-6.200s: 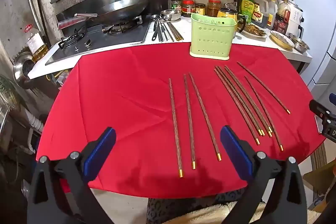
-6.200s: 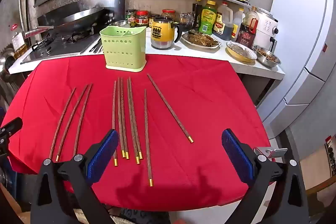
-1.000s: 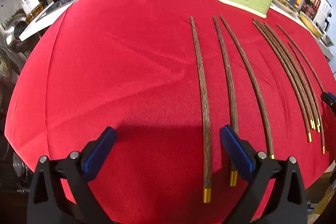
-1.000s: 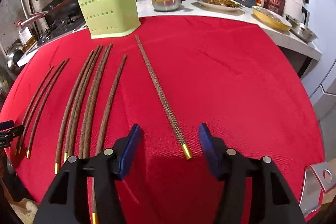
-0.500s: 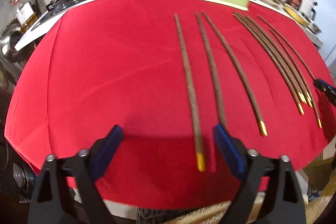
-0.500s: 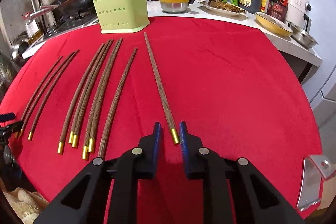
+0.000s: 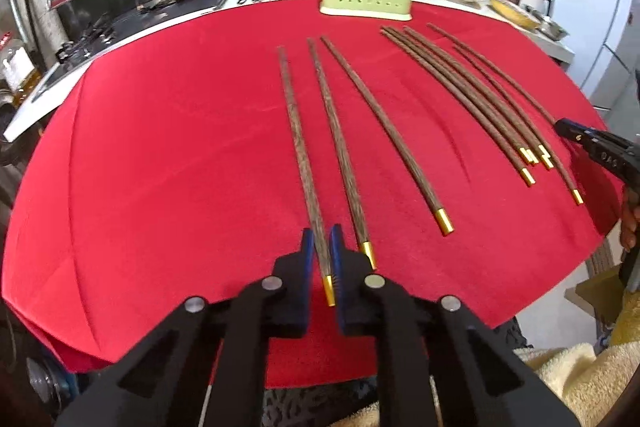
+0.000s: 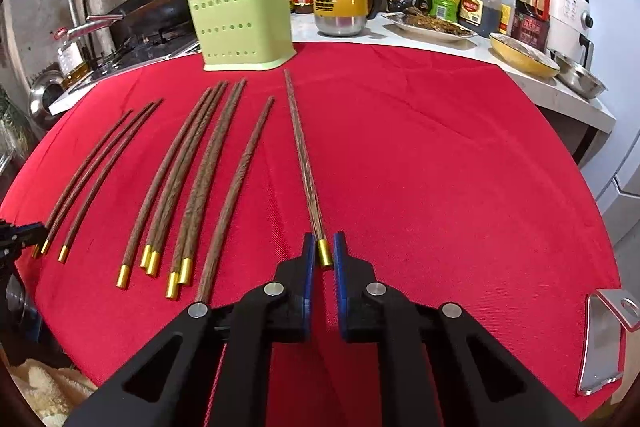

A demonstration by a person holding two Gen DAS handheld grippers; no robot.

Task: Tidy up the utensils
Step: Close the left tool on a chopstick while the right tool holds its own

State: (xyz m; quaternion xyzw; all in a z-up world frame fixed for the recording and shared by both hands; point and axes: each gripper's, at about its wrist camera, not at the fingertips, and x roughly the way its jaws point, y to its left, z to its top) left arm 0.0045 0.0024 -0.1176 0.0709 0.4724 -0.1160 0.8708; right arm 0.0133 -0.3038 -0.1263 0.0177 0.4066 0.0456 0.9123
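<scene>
**A:** What did each gripper have at the near edge of the worktop (image 8: 460,163)?

**B:** The left gripper (image 7: 319,254) was closed on the leftmost chopstick (image 7: 298,143), its blue pads either side of the wood just above the gold cap. The right gripper (image 8: 321,254) was clamped on the rightmost chopstick (image 8: 302,151), pinching the gold tip itself.

**A:** Which way did the sticks run from there?

**B:** Straight ahead. Each held stick's long axis ran away from its gripper, gold end near, tapered end far, pointing roughly toward the green holder (image 8: 245,27). Whether either stick was already off the red cloth could not be told.

**A:** And the rest?

**B:** Two more singles lay just right of the left-hand stick, then a cluster of four chopsticks (image 8: 188,179) and one loose stick (image 8: 240,187) beside the right gripper's, all parallel with gold caps near.

**A:** Where was the holder?

**B:** Upright at the far edge of the cloth, beyond every tip. It looked to sit closer to the right gripper's line; the left would likely have to swing right to reach it. Either stick would seemingly need tipping upright first.
</scene>
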